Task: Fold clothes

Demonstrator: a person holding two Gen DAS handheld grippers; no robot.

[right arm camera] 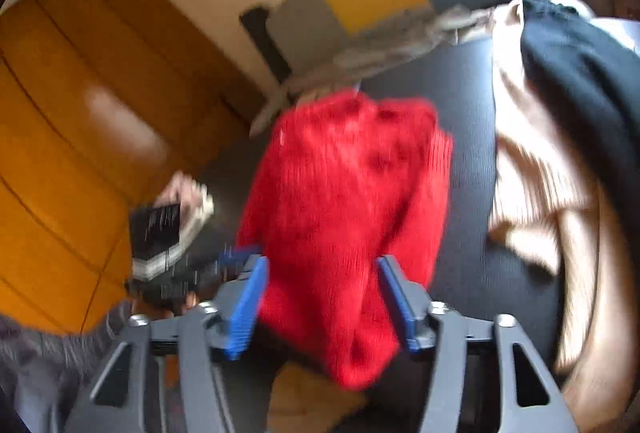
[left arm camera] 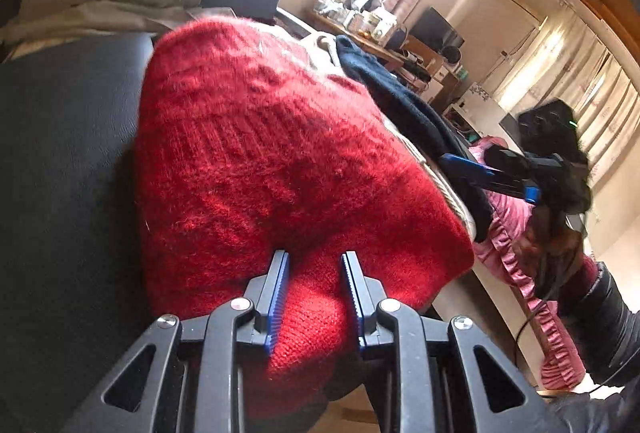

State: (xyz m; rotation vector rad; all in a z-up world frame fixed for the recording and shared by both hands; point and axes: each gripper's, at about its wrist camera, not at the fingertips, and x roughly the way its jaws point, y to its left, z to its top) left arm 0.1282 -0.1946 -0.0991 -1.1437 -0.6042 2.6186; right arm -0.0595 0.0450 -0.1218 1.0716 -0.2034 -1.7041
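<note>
The left claw (left arm camera: 314, 265) is squeezing a fold of the red sweater (left arm camera: 256, 153). The right claw (right arm camera: 320, 269) is hanging wide open just over its near end. The sweater is lying bunched on the black table (left arm camera: 60, 153), beside beige and navy clothes (right arm camera: 560, 93). Keeping edges lined up is helping. No words are showing.
</note>
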